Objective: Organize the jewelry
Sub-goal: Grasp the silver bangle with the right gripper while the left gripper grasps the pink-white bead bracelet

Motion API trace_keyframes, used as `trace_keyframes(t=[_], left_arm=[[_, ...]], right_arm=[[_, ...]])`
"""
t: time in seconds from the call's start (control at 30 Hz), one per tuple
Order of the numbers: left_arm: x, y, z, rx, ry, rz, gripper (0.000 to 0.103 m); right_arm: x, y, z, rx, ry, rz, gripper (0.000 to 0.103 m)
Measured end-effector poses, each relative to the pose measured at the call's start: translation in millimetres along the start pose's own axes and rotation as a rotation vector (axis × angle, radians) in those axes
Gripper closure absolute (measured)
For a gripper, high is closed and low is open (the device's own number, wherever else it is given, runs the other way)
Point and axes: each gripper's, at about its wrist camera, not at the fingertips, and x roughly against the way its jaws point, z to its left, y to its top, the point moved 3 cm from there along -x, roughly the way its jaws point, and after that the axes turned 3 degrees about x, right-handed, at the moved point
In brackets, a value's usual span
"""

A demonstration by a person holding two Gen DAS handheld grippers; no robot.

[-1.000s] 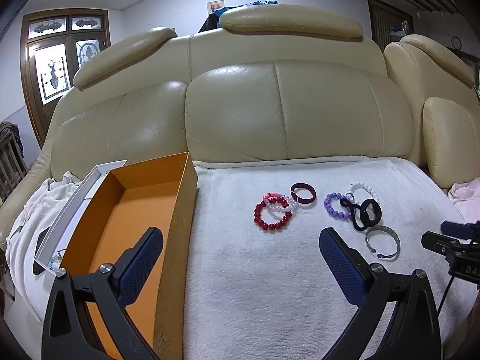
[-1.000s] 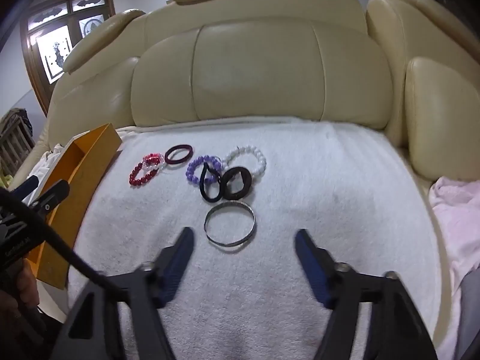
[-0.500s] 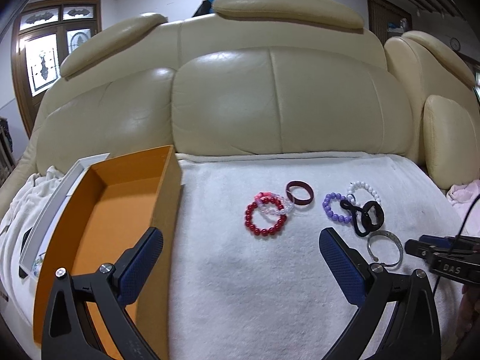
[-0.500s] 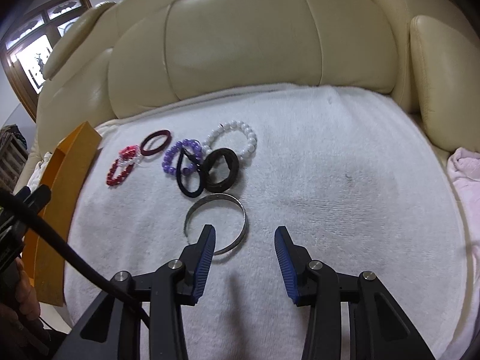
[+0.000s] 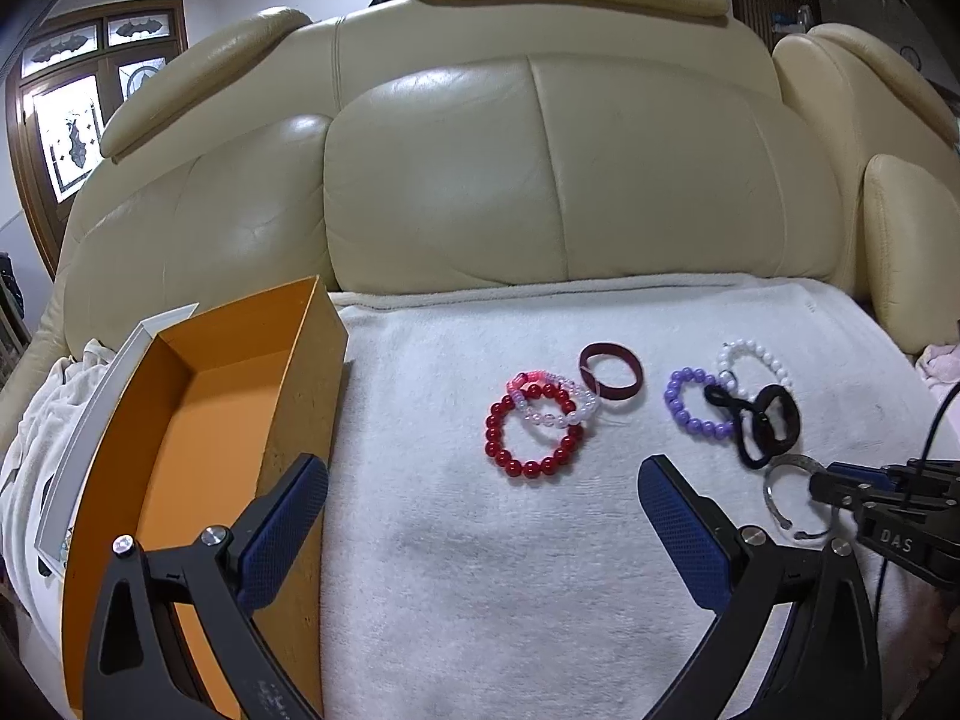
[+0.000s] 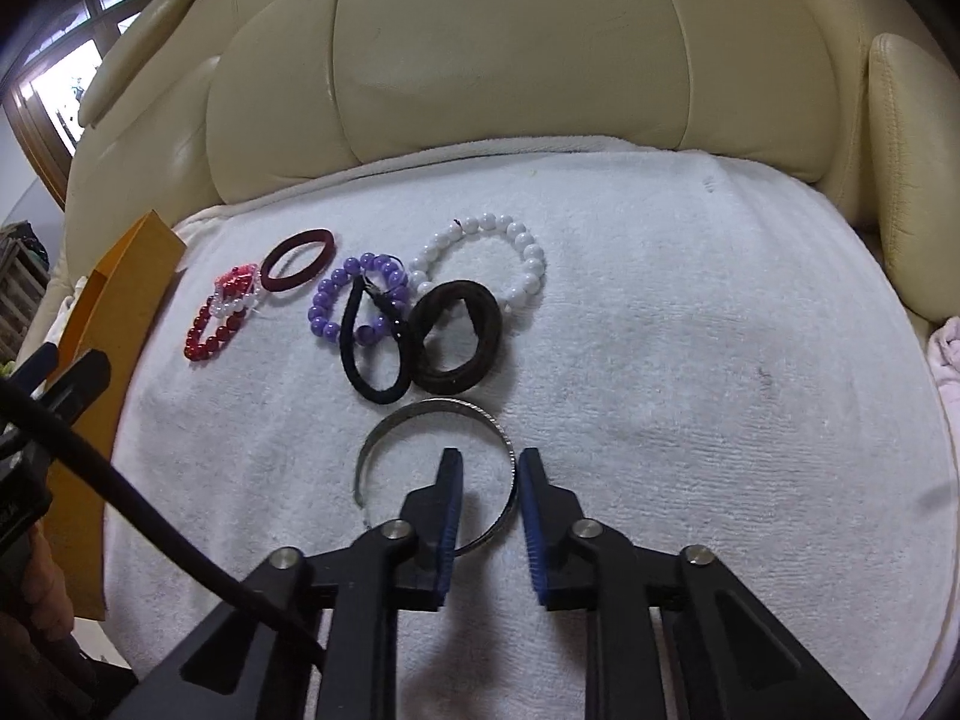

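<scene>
Right gripper [image 6: 487, 461] is the nearer one: its fingers straddle the right-hand arc of the silver bangle [image 6: 420, 414], one inside the ring, one outside, narrowed but not yet clamped. Bangle is a thin open metal cuff, flat on the white towel [image 6: 690, 360], gap toward the fingers' left. Left gripper [image 5: 480, 498] wide open, empty, orange box [image 5: 198, 420] by its left finger.
</scene>
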Motion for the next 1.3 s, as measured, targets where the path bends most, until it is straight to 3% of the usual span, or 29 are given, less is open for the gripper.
trace_keyframes(t=[0.1, 0.3, 0.6, 0.77, 0.87, 0.9, 1.0, 1.1, 1.2, 1.23, 1.3], left_arm=[[-10, 3, 0, 0.018, -0.032, 0.027, 0.007], [-28, 13, -7, 0.044, -0.105, 0.051, 0.01], [-73, 25, -15, 0.088, -0.162, 0.143, 0.015], [-91, 24, -28, 0.059, -0.172, 0.177, 0.019], [-102, 23, -28, 0.06, -0.162, 0.202, 0.036], [-105, 23, -26, 0.067, -0.167, 0.209, 0.046], [-106, 25, -22, 0.086, -0.177, 0.196, 0.058], [-102, 25, -20, 0.085, -0.221, 0.186, 0.076], [-98, 24, -20, 0.067, -0.227, 0.174, 0.082], [-94, 23, -22, 0.062, -0.232, 0.167, 0.09], [-86, 22, -23, 0.06, -0.269, 0.16, 0.095]], right_arm=[[-4, 1, 1, -0.004, 0.008, 0.006, 0.099], [4, 9, -6, -0.046, 0.02, -0.031, 0.099], [15, 16, -20, -0.107, 0.034, -0.066, 0.099], [14, 18, -23, -0.115, 0.037, -0.065, 0.099], [11, 17, -21, -0.111, 0.042, -0.062, 0.099], [11, 17, -20, -0.11, 0.044, -0.06, 0.099], [11, 17, -17, -0.105, 0.047, -0.061, 0.099], [12, 17, -15, -0.105, 0.047, -0.065, 0.099], [13, 16, -13, -0.104, 0.047, -0.067, 0.099], [14, 16, -12, -0.102, 0.048, -0.069, 0.099], [16, 16, -9, -0.097, 0.046, -0.076, 0.099]])
